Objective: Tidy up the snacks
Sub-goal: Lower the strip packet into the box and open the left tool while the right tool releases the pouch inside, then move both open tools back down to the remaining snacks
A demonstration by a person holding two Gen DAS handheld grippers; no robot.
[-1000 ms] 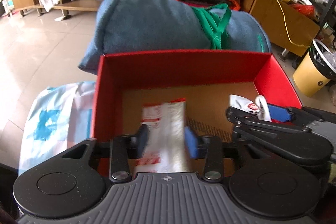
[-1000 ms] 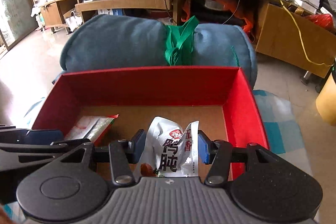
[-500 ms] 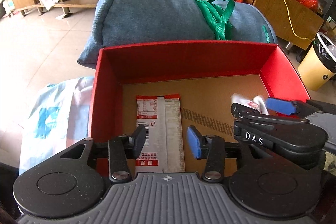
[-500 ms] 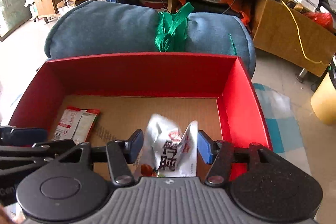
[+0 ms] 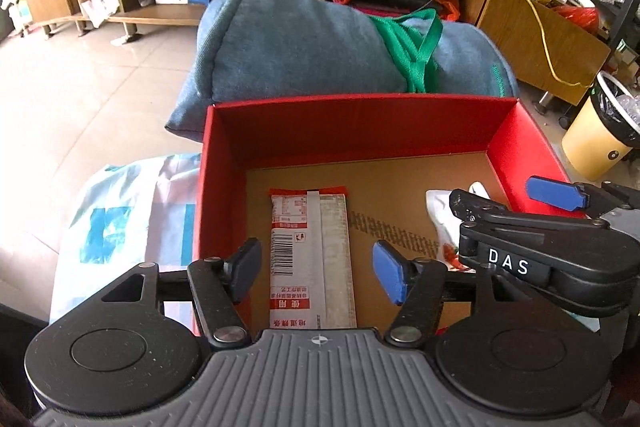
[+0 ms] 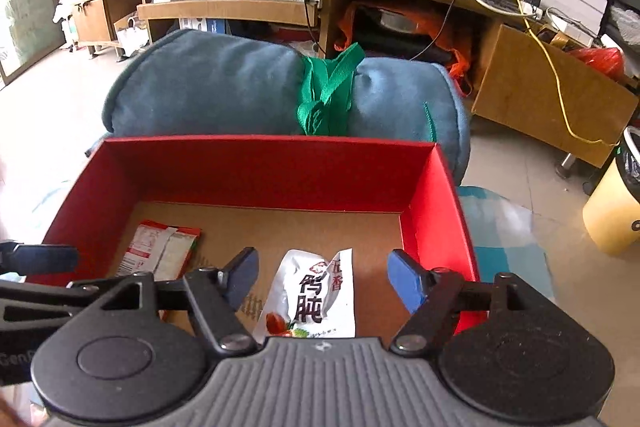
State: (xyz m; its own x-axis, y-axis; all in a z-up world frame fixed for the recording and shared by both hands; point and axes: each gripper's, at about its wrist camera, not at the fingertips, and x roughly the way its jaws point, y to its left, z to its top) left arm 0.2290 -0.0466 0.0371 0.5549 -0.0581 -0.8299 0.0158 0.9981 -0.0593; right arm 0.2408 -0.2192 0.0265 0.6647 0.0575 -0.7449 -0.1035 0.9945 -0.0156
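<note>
item: your left claw and right claw, both spread wide and empty, each straddling its snack packet lying lengthwise in the red box.

Left gripper jaws spread wide, holding nothing, right gripper likewise, side by side

The right gripper hangs spread above a white snack packet near the red box's right wall; a red-edged packet, partly hidden, seems to lie flat toward its left wall.
</note>
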